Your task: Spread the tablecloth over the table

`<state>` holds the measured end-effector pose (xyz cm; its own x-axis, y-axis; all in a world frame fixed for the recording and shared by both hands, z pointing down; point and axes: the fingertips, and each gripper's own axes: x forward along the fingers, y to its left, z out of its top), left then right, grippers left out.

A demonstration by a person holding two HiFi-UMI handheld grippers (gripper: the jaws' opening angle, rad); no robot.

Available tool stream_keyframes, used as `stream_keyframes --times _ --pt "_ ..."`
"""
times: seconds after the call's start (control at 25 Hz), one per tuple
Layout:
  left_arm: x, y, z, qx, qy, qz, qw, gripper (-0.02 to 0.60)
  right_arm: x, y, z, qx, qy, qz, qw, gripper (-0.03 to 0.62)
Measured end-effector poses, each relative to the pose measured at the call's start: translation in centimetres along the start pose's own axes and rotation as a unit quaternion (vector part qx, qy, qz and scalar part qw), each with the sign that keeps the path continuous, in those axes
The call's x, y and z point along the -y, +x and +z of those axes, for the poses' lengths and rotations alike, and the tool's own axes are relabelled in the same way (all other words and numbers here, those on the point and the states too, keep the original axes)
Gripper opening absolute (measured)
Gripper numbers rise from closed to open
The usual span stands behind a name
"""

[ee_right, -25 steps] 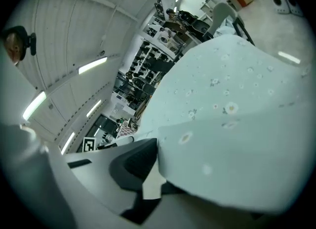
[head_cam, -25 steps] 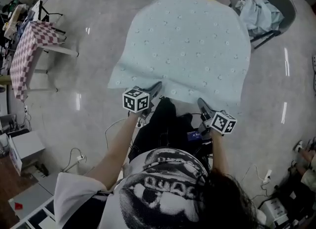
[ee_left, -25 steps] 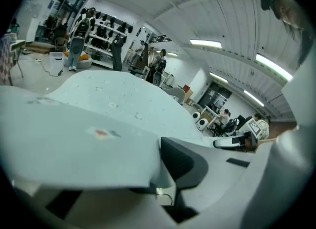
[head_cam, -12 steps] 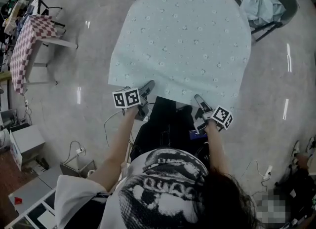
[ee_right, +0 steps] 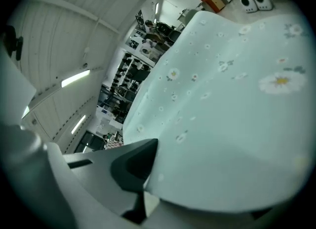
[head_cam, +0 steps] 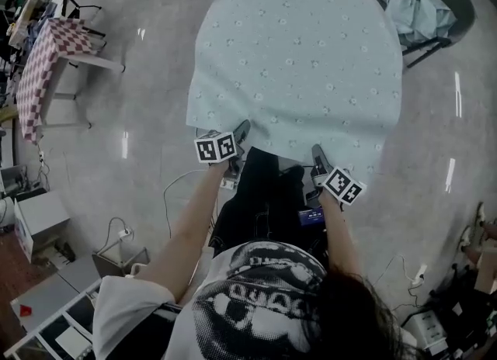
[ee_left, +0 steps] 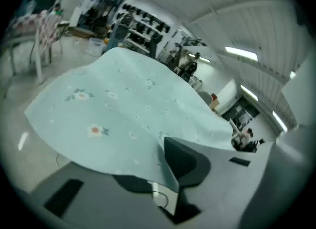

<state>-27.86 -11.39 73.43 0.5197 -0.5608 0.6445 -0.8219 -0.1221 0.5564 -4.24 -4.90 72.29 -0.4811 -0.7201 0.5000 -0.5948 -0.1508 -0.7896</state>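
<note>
A pale blue tablecloth [head_cam: 295, 48] with small flowers lies over the table, and its near edge hangs toward me. My left gripper [head_cam: 239, 135] pinches the near hem on the left. In the left gripper view the cloth [ee_left: 123, 109] folds down between the jaws of that gripper [ee_left: 170, 181], which are opening. My right gripper [head_cam: 316, 155] holds the near hem on the right. Seen from the right gripper view, the fabric [ee_right: 232, 114] runs into the closing jaws of the right gripper [ee_right: 145, 188]. The table itself is hidden under the cloth.
A small table with a checked cloth [head_cam: 43, 64] stands at the far left. A chair holding a pale bundle of fabric [head_cam: 423, 9] sits at the top right. Cables [head_cam: 178, 188] trail on the floor near my left arm. Boxes [head_cam: 39, 219] stand at the lower left.
Both grippers have sunk with the near hem. The cloth has settled flatter over the table and its near edge hangs straighter.
</note>
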Motion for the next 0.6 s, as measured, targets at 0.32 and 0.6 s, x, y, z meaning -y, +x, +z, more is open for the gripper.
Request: stream_keyframes --times 0.32,0.6 --pt "0.0 2.7 2.4 -0.038 0.134 -0.002 0.9902 0.078 -0.3 2.6 1.5 0.000 -0.039 0.001 0.999 0.003" --pt "-0.5 1.1 2.1 -0.020 0.119 -0.032 0.9921 0.088 -0.3 2.2 0.7 -0.003 0.002 0.010 1.000 0.018"
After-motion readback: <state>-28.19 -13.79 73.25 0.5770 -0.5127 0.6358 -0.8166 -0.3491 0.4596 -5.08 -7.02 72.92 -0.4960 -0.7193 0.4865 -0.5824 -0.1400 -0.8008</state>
